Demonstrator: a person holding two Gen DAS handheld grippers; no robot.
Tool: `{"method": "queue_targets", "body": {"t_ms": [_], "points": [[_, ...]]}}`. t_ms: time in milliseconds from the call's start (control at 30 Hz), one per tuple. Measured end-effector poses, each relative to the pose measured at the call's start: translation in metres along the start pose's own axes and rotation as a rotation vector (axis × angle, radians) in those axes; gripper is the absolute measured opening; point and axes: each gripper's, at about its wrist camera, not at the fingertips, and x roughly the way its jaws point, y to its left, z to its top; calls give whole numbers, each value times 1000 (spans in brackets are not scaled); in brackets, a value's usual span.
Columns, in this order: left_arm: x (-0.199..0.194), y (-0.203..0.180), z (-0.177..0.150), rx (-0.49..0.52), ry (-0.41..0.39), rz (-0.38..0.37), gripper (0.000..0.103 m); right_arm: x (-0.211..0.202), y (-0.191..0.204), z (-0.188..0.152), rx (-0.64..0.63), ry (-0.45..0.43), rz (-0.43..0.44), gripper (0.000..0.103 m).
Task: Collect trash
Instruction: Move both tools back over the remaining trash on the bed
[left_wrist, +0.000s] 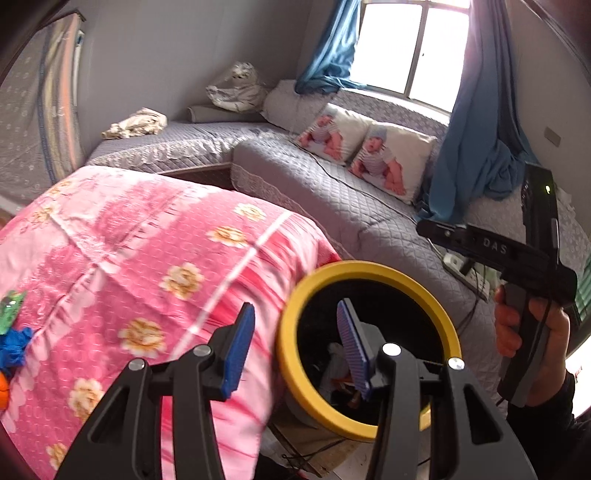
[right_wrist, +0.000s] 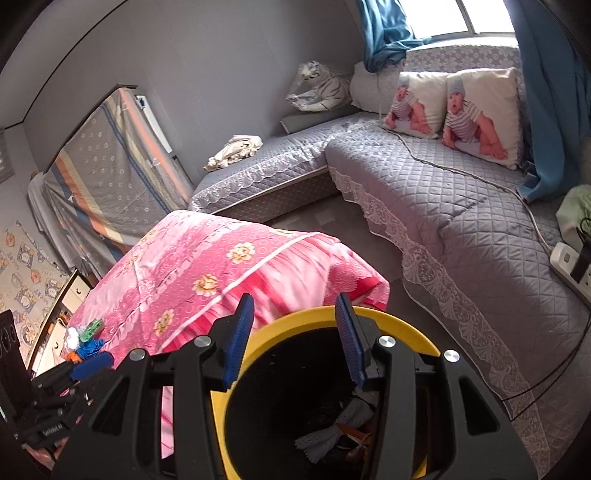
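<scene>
Left wrist view. Left gripper (left_wrist: 295, 347): blue pads spread wide, nothing between them. It stood at lower centre, its right pad over the mouth of the yellow-rimmed bin (left_wrist: 295, 373), its left pad over the pink floral cloth (left_wrist: 147, 240). Inside the bin, low in the dark, lay white crumpled trash (left_wrist: 334, 363). At the left edge of the frame sat remaining scraps (left_wrist: 13, 332), green, blue and orange, on the cloth and well apart from the bin. At right, a hand (left_wrist: 532, 332) gripped the handle of the other tool.

Right wrist view. Right gripper (right_wrist: 293, 339): pads likewise wide apart and empty, poised above the bin rim (right_wrist: 218, 417) at lower centre. White knotted trash (right_wrist: 332, 432) lay at the bin's bottom. The scraps (right_wrist: 86, 338) showed at lower left on the cloth, close by the left gripper's blue tip (right_wrist: 92, 363).

Hazards, as judged. The scraps were light and crumpled; a shallow pinch could snag the cloth with them and drag it. Carried across, a loose piece could fall short of the rim onto the floor. The two tools stood near one another over the bin and might collide.
</scene>
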Motion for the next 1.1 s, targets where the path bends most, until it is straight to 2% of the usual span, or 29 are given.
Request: {"method": "queue_targets", "body": {"t_ms": [333,700,900,1100], "points": [[-71,78,12,-89,-123,193,44,24,89,10,-125,23,144,45],[-157,173,-11,-221,-185,443,44,62,226,6,-282,54,355,48],[-196,205,-28,-273,-218,543,47,78,287,-3,-348,86,442,49],[-207,226,-45,-334,-209,580,49,101,340,-15,-417,142,498,49]]}}
